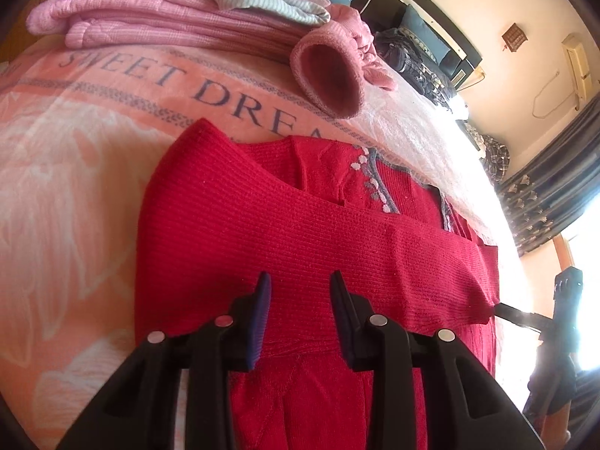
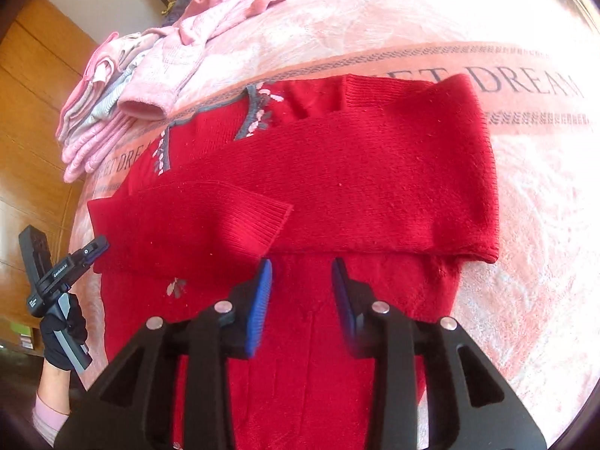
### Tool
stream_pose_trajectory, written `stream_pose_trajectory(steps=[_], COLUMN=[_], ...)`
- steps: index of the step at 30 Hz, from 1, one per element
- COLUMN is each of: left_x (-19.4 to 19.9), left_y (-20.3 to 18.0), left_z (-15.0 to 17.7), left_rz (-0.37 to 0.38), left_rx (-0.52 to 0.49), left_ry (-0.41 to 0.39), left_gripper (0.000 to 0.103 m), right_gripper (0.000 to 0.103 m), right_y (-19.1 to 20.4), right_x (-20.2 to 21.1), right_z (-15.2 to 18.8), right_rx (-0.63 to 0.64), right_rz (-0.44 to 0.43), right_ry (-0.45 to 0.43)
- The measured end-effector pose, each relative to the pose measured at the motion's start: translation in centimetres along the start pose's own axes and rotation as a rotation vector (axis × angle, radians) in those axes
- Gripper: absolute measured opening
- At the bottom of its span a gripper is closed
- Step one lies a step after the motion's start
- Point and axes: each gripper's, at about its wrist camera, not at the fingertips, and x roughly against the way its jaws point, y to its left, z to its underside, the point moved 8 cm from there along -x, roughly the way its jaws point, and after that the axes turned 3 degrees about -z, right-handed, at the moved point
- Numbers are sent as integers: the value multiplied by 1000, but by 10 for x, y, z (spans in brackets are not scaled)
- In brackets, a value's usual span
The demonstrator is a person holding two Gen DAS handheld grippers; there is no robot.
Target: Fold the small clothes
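The red sweater [image 2: 337, 172] lay flat on the pink blanket [image 2: 525, 225] with both sleeves folded across its chest, the pile of pink clothes [image 1: 157, 11] was at 11 o'clock from it, and both the left gripper [image 1: 300, 281] and the right gripper [image 2: 302, 266] hovered above it with fingers wide and holding nothing.

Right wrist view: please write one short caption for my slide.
Open right gripper hovers above a red sweater with both sleeves folded across, on a pink blanket.
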Motion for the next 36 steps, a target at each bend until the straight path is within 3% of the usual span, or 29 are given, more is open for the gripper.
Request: stream_pose_trajectory(steps=[5,13,18,24,29,31,33,36], left_x=[23,35,38,35,37,37,37,38], left_y=[-3,1,5,-2,-10,-12,-12,-10], left_z=[3,7,12,20,24,25,26,22], left_rz=[25,-9,-8,-9,-7,-7,-10,-21], left_rx=[20,-5,-5,-23,-47,-52,-55,-55], left_ry=[-41,-44,-46,-35,-32,-29,-26,-31], left_gripper=[38,41,42,42,43,43,43,43], right_gripper=[36,36,36,38,40,31,4,2], right_y=[7,21,8,17,24,26,31,46], right_x=[-13,-26,-7,-6,-38,-46,-49,-39], right_z=[3,1,2,-5,-3,-2,-4,-12], right_rx=[-24,-83,-52,-88,-149,-176,-162,-95], right_rz=[-113,-185,-16,-145,-206,-246,-250,-250], right_ry=[42,58,7,-6,81,95,101,81])
